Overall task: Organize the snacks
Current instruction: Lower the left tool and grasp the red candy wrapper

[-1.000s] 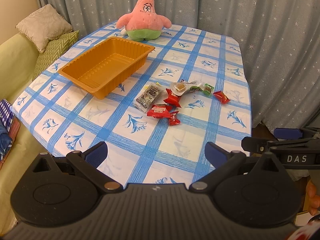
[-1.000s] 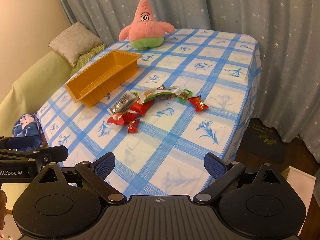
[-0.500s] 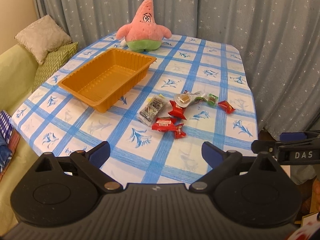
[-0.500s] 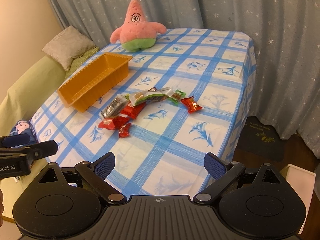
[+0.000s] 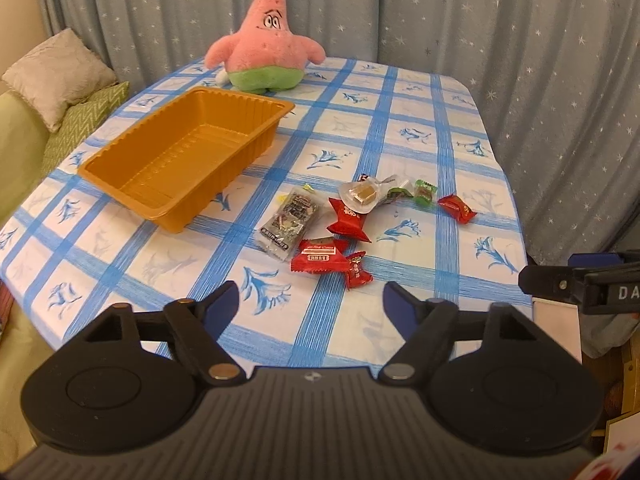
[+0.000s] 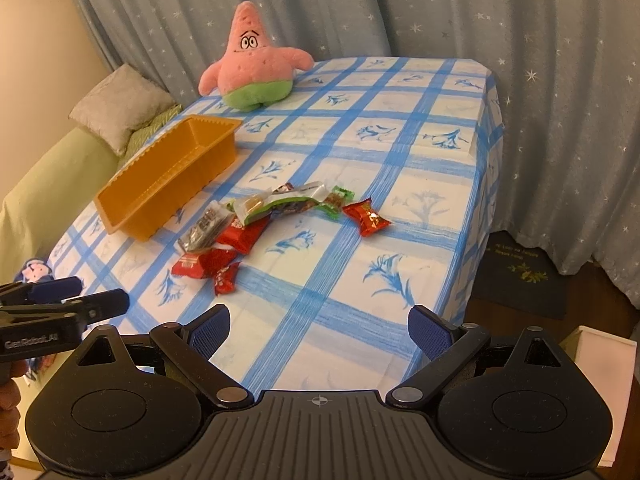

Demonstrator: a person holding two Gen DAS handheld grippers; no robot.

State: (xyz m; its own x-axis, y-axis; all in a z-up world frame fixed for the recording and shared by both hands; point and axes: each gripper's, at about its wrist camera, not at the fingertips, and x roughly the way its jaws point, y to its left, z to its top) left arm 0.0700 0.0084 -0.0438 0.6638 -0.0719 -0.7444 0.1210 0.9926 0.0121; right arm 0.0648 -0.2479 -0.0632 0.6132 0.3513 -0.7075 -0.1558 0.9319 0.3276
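Observation:
An empty orange tray (image 5: pixel 188 156) (image 6: pixel 168 184) sits on the left of the blue-checked table. Several snack packets lie in a loose pile right of it: a grey packet (image 5: pixel 290 220) (image 6: pixel 204 228), red packets (image 5: pixel 320 258) (image 6: pixel 200 264), a clear pouch (image 5: pixel 362 196) (image 6: pixel 276 200), a green candy (image 5: pixel 424 192) (image 6: pixel 338 200) and a lone red candy (image 5: pixel 456 208) (image 6: pixel 366 218). My left gripper (image 5: pixel 310 304) is open and empty, above the table's near edge. My right gripper (image 6: pixel 320 326) is open and empty, near the table's front corner.
A pink star plush (image 5: pixel 266 44) (image 6: pixel 252 64) stands at the back of the table (image 5: pixel 400 120). Starred curtains hang behind. A sofa with cushions (image 5: pixel 56 76) is on the left. A dark mat (image 6: pixel 520 276) lies on the floor at right.
Both grippers have moved forward toward the table and the snack pile looks larger. The left gripper's fingers stand somewhat closer together than before.

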